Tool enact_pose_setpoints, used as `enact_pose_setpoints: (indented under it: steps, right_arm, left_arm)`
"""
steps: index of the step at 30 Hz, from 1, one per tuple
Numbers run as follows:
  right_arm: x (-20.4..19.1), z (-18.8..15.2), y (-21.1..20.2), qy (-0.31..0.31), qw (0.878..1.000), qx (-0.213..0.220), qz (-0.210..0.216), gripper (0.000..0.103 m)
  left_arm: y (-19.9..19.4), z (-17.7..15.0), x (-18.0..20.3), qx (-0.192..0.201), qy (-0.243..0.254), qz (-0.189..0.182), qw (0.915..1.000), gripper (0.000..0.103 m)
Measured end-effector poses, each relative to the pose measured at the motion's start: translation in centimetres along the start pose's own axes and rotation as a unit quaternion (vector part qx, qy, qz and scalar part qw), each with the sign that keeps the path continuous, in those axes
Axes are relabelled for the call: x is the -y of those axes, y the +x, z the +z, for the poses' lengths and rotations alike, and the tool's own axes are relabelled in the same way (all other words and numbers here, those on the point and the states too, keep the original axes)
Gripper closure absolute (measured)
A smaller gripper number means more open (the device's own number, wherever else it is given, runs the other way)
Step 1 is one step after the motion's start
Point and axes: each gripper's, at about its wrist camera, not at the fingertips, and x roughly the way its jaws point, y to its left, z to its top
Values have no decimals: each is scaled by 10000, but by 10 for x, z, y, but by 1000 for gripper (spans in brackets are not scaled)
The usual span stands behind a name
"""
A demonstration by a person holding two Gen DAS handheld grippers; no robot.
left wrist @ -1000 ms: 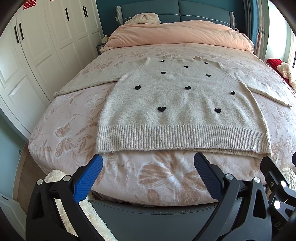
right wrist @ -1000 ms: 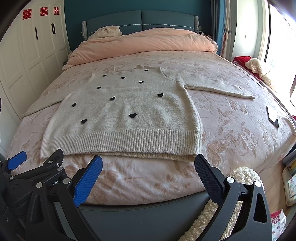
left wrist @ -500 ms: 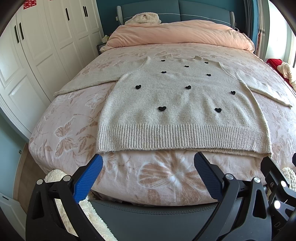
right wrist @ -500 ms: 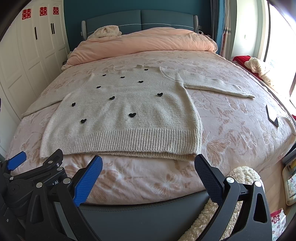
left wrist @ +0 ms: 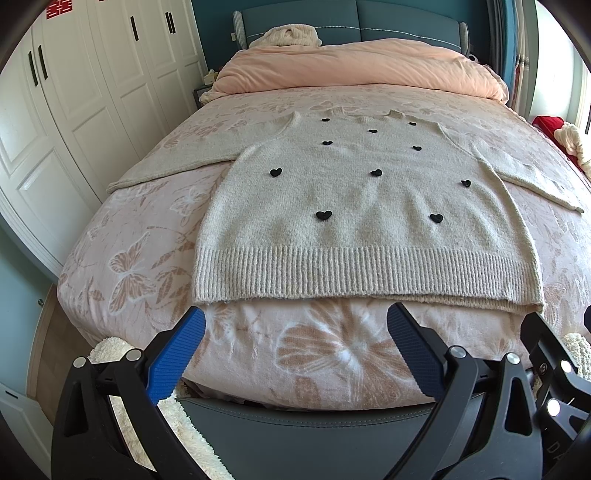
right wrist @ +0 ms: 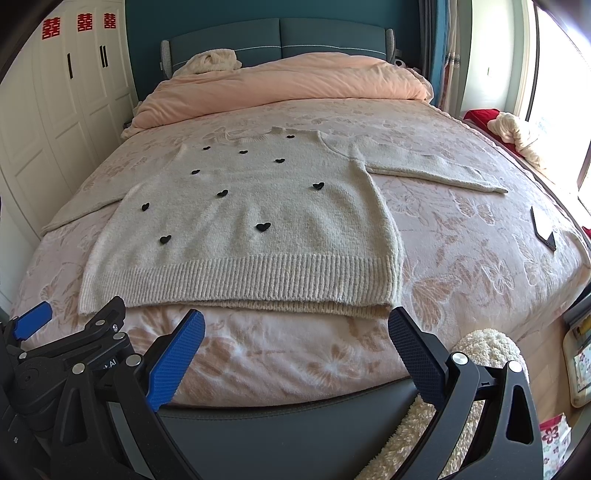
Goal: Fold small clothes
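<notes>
A white panelled wardrobe [left wrist: 74, 122] is seen at 9 to 10 o'clock of the left wrist view, beside the bed [left wrist: 155, 236], whose butterfly-patterned pink cover fills the middle of both views. A beige knitted sweater [left wrist: 369, 206] with small black hearts is spread flat, front up, at the centre of the bed; its ribbed hem [left wrist: 369, 273] lies nearest the foot of the bed and its neckline points to 12 o'clock. One sleeve [left wrist: 173, 162] is extended toward 10 o'clock and the other sleeve [right wrist: 432, 168] toward 2 o'clock. A rolled pink duvet [left wrist: 354, 66] is laid across the bed at 12 o'clock, in front of a teal headboard [left wrist: 369, 18].

The left gripper [left wrist: 295, 350] is held at 6 o'clock, short of the hem, its blue-padded jaws set wide apart with nothing between them. The right gripper [right wrist: 295, 350] is likewise held at 6 o'clock of its own view, jaws spread and not touching the sweater. The two tools are placed side by side beyond the foot of the bed. A dark phone [right wrist: 543, 227] is seen on the cover at 3 o'clock of the right wrist view, well apart from the sweater.
</notes>
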Motion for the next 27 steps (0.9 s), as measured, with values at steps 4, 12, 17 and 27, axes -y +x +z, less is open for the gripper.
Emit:
enact_pose_setpoints:
  steps: [4,12,17,27]
  right_arm:
    - [0,0,0,4,10000,-8,2,5]
    - [0,0,1,1,10000,-18,1,5]
    - [2,-3,2,10,10000,-35,18,5]
    - [83,24,58,811,9953,-419,332,5]
  left_arm:
    - [0,0,0,-2,3,1,10000,7]
    - [0,0,0,-2,7,5,10000,7]
    - [1,-2,-1,-17,5,17,10000,7]
    - [26,-1,-27,-177,-565,-423,9974,5]
